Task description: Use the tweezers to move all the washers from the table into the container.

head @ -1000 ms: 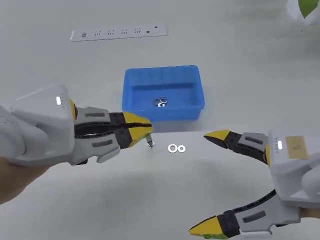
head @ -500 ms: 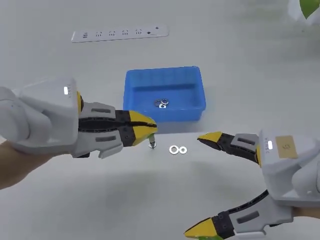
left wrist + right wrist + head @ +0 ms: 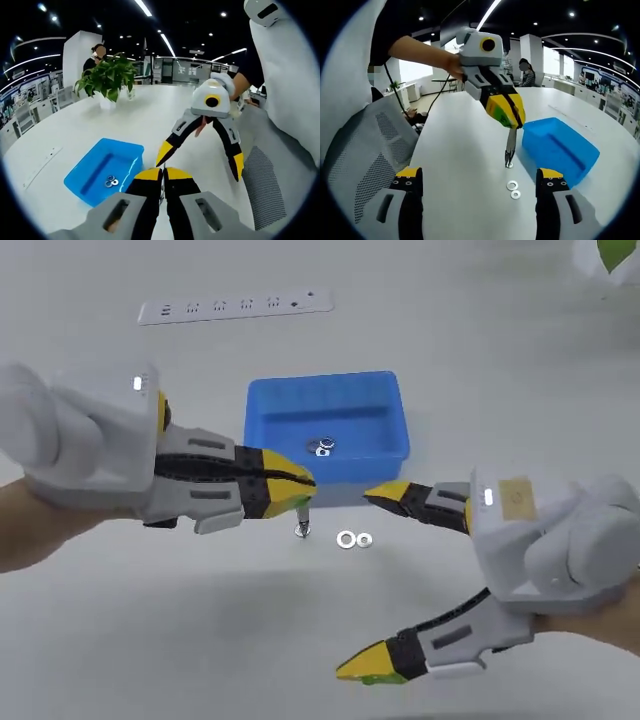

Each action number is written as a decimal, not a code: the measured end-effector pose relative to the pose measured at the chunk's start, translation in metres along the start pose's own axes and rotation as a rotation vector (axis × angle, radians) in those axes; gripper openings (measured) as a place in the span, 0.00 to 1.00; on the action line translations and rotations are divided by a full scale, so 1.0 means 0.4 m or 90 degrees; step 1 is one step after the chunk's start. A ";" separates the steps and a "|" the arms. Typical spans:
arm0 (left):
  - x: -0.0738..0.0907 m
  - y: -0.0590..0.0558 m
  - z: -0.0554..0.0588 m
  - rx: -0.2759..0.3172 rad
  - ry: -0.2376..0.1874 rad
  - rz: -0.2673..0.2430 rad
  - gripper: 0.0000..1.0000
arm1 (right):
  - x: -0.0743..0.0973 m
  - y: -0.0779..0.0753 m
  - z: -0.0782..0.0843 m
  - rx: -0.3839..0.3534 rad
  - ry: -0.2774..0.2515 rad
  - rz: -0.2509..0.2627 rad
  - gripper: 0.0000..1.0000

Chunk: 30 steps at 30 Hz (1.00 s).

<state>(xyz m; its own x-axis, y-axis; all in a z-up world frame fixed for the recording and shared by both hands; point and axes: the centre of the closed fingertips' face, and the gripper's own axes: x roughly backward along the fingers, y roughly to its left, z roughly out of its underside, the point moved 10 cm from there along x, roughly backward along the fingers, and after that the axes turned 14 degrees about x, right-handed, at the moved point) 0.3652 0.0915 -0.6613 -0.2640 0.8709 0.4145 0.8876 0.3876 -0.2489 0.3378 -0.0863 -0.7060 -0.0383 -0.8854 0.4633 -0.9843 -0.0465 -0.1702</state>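
The white table (image 3: 480, 360) runs wide and mostly bare, with a power strip (image 3: 235, 307) at its far edge. My left claw (image 3: 306, 481) is clamped tight on the tweezers (image 3: 302, 516). They hang tip-down just left of the two washers (image 3: 354, 539) lying side by side on the table. A small ring seems pinched at the tip, though it is too small to swear to. Behind them sits the blue container (image 3: 325, 385), with a few washers already in it. My right claw (image 3: 360, 581) gapes wide with nothing in it.

I'd say I'm mid-pick. Next the tip must rise clear, travel back over the container's near wall and let go, then return for the pair.

Since a second ago my right claw has crept in leftward, and its upper jaw is now near the container's front. The left has nudged right, and the loose washers haven't budged.
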 end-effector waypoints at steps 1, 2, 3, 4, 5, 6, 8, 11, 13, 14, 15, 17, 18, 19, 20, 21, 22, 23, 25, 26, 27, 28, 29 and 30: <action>0.000 0.002 -0.001 0.001 0.000 0.001 0.05 | -0.006 -0.008 -0.003 -0.002 -0.004 0.001 0.92; 0.000 0.004 -0.001 0.003 0.001 0.004 0.05 | -0.015 -0.020 -0.008 -0.006 -0.012 0.002 0.90; 0.001 0.004 -0.001 0.004 0.001 0.005 0.05 | -0.022 -0.027 -0.011 -0.010 -0.016 0.003 0.88; 0.001 0.005 -0.001 0.004 0.001 0.006 0.05 | -0.033 -0.039 -0.015 -0.015 -0.021 0.003 0.87; 0.001 0.006 -0.001 0.004 0.002 0.008 0.05 | -0.040 -0.046 -0.017 -0.017 -0.023 0.002 0.86; 0.002 0.006 -0.001 0.004 0.002 0.009 0.05 | -0.050 -0.055 -0.019 -0.017 -0.024 0.001 0.83; 0.002 0.007 -0.001 0.005 0.003 0.013 0.05 | -0.063 -0.067 -0.020 -0.014 -0.025 -0.002 0.78; 0.005 0.008 0.000 0.005 0.004 0.016 0.05 | -0.085 -0.084 -0.015 -0.019 -0.022 -0.015 0.65; 0.007 0.008 0.000 0.005 0.005 0.017 0.05 | -0.095 -0.093 -0.011 -0.015 -0.016 -0.017 0.54; 0.008 0.008 0.001 0.005 0.006 0.019 0.05 | -0.098 -0.097 -0.007 -0.012 -0.004 -0.017 0.45; 0.008 0.008 0.001 0.004 0.006 0.020 0.05 | -0.100 -0.100 -0.005 -0.010 0.002 -0.021 0.41; 0.008 0.007 0.001 0.003 0.008 0.021 0.05 | -0.102 -0.105 -0.002 -0.015 -0.001 -0.029 0.36; 0.008 0.006 0.001 0.002 0.009 0.023 0.05 | -0.104 -0.109 -0.001 -0.019 -0.002 -0.036 0.34; 0.008 0.006 0.001 0.002 0.009 0.023 0.05 | -0.105 -0.110 0.001 -0.017 0.002 -0.041 0.31; 0.008 0.006 0.001 0.002 0.010 0.023 0.05 | -0.106 -0.111 0.002 -0.016 0.004 -0.045 0.29; 0.007 0.005 0.001 0.001 0.010 0.024 0.05 | -0.106 -0.112 0.004 -0.013 0.006 -0.049 0.28; 0.007 0.005 0.001 0.001 0.010 0.024 0.05 | -0.106 -0.113 0.004 -0.012 0.006 -0.050 0.27; 0.007 0.004 0.001 0.001 0.011 0.025 0.05 | -0.106 -0.113 0.004 -0.011 0.006 -0.052 0.25; 0.006 0.003 0.000 -0.001 0.012 0.025 0.05 | -0.107 -0.115 0.002 -0.012 0.002 -0.054 0.22; 0.005 0.002 0.000 -0.002 0.012 0.025 0.05 | -0.109 -0.116 0.001 -0.012 0.001 -0.054 0.21; 0.005 0.002 0.001 -0.002 0.012 0.025 0.05 | -0.111 -0.117 -0.001 -0.010 0.000 -0.053 0.20; 0.004 0.002 0.001 -0.002 0.012 0.025 0.05 | -0.113 -0.118 -0.002 -0.007 0.000 -0.053 0.18; 0.004 0.001 0.001 -0.003 0.013 0.026 0.05 | -0.114 -0.120 -0.002 0.000 0.003 -0.049 0.16; 0.004 0.001 0.001 -0.003 0.014 0.027 0.05 | -0.115 -0.122 -0.001 0.007 0.006 -0.045 0.14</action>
<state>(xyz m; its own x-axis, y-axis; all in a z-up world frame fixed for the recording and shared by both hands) 0.3648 0.0931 -0.6612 -0.2187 0.8796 0.4224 0.8997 0.3493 -0.2616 0.3875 -0.0432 -0.7185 0.0298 -0.8755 0.4823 -0.9827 -0.1138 -0.1459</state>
